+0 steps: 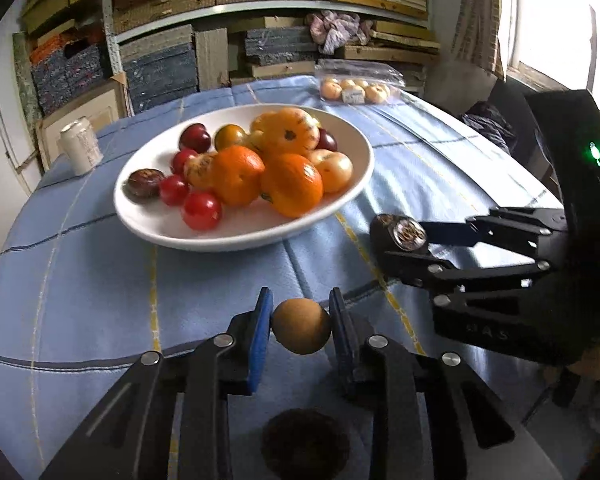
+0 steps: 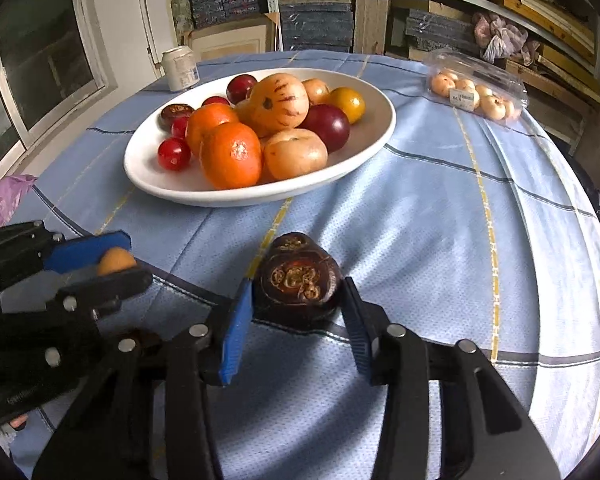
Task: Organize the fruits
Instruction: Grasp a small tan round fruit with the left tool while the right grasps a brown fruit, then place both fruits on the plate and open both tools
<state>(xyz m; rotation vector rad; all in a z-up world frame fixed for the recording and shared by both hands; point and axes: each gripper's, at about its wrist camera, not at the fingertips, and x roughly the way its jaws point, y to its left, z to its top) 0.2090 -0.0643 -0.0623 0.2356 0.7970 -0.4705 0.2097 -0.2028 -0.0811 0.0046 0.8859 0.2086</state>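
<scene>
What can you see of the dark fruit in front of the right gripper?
The dark fruit is deep purple-brown and rounded, with a tan, rosette-like scar facing the camera. It rests on the blue tablecloth, short of the white bowl. The right gripper has its jaws on either side; contact isn't clear.

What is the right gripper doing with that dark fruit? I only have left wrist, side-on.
Observer: In the right wrist view, the dark fruit sits between the right gripper's blue pads. Both look pressed against its sides.
Operator: Lifted, or on the cloth?
Observer: It looks to be down on the blue tablecloth, with its shadow directly under it.
Operator: Anything past my left edge?
Observer: A purple plastic bag lies at the table edge. In that view it is left of the left gripper, which holds the small tan fruit.
</scene>
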